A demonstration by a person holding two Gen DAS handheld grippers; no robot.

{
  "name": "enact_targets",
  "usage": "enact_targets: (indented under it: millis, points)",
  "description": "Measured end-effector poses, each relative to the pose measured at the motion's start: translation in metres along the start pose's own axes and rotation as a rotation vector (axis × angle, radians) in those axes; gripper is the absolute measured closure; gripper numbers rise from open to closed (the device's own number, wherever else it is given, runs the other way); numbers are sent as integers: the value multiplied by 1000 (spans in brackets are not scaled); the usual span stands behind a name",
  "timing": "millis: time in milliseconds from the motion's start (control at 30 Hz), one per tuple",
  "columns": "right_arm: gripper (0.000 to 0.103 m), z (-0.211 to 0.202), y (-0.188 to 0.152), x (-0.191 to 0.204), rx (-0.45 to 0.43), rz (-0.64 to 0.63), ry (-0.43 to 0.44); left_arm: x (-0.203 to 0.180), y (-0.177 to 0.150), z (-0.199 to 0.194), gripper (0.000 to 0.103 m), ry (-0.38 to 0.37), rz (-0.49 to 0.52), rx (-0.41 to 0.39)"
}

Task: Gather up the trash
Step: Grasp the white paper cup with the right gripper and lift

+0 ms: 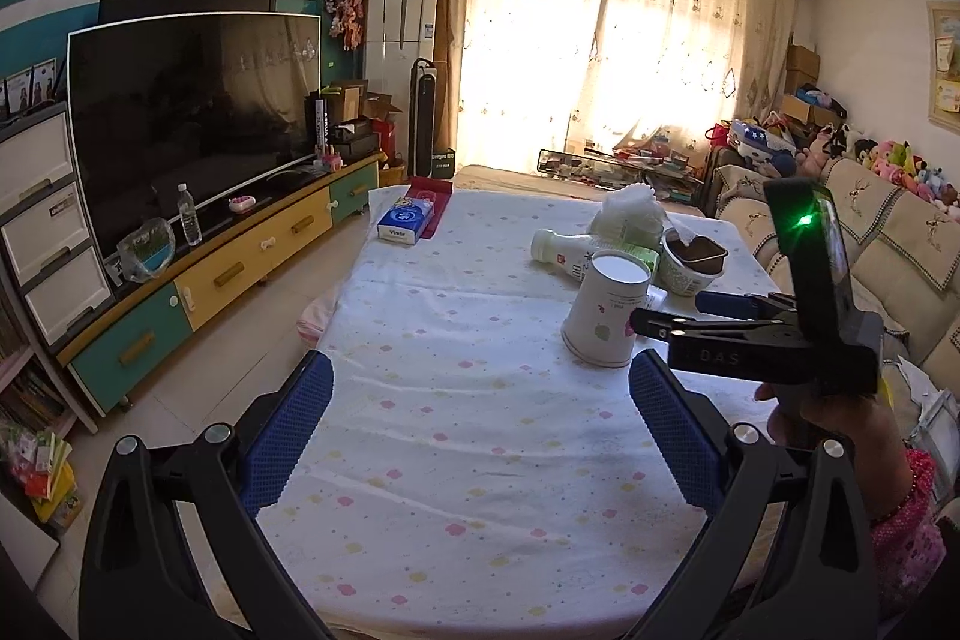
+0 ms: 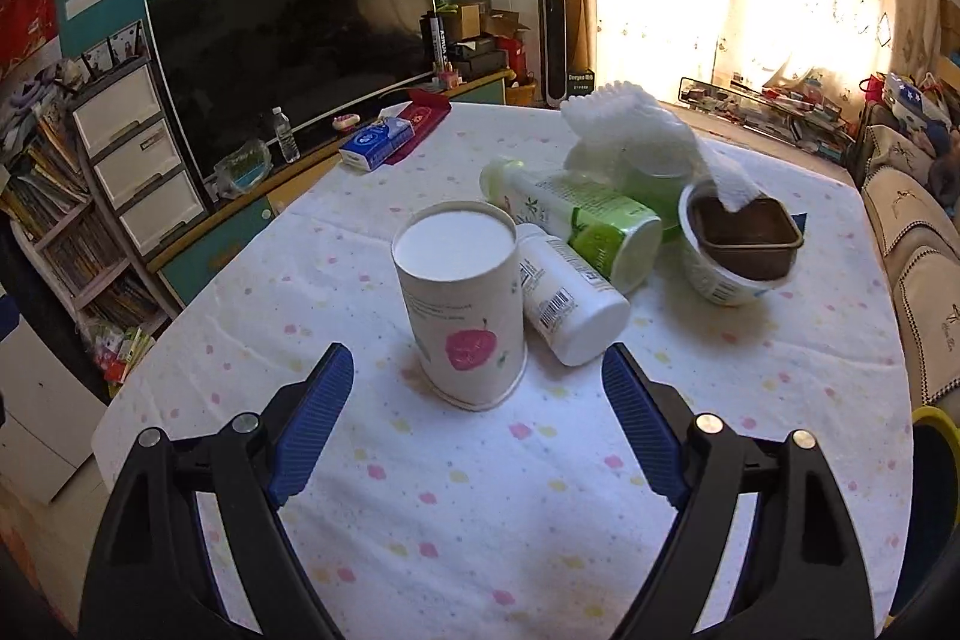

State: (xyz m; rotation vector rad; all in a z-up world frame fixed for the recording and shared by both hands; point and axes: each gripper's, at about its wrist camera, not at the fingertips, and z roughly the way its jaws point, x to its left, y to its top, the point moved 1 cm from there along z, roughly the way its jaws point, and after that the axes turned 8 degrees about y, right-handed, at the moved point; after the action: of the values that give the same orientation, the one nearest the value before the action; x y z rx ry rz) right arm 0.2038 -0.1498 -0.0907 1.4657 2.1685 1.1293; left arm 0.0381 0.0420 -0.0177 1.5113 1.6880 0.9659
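White paper cup [image 2: 461, 303] stands upside down on the desk [image 2: 456, 508], trash heaped just behind. Right claw [image 2: 477, 421] hangs released before it, left claw [image 1: 480, 436] released too; next, straddle and clench the cup.

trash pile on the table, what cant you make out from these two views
- Green container: right wrist view, mostly hidden behind the green-label bottle and white crumpled wrapper.
- Small white bottle: left wrist view, nearly all hidden by the upside-down paper cup.
- Bowl contents: dark, unclear.
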Motion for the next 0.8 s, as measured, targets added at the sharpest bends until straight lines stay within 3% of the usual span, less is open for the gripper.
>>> enact_targets:
  millis: [367,600,800]
  points:
    - [24,49,27,3,53,13,-25,3,-8,17,5,-10,-7,40]
    - [50,67,31,6,95,-1,-35,2,-10,23,5,-12,-9,50]
    - [52,54,28,8,75,8,-8,-1,-11,28,5,-11,-6,63]
